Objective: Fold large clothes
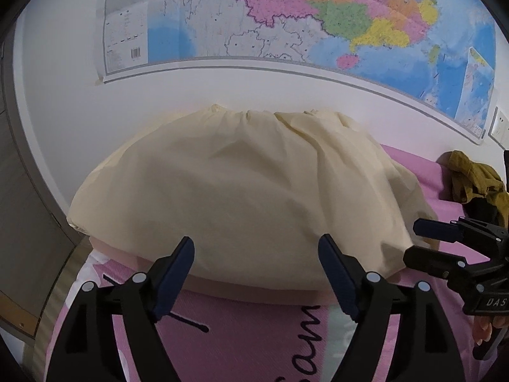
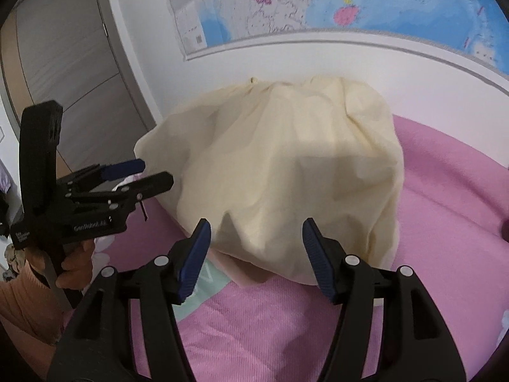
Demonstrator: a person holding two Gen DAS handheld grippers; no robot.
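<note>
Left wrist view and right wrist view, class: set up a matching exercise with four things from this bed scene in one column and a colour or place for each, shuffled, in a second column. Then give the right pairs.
Column one:
1. cream garment
2. bed cover
3. wall map
4. mustard-coloured garment

Column two:
A. hangs on the white wall
B. pink
C. crumpled at the right edge of the left wrist view
D. folded, pale bundle beyond both open grippers

Pairs: 1-D, 2-B, 3-A, 4-C
</note>
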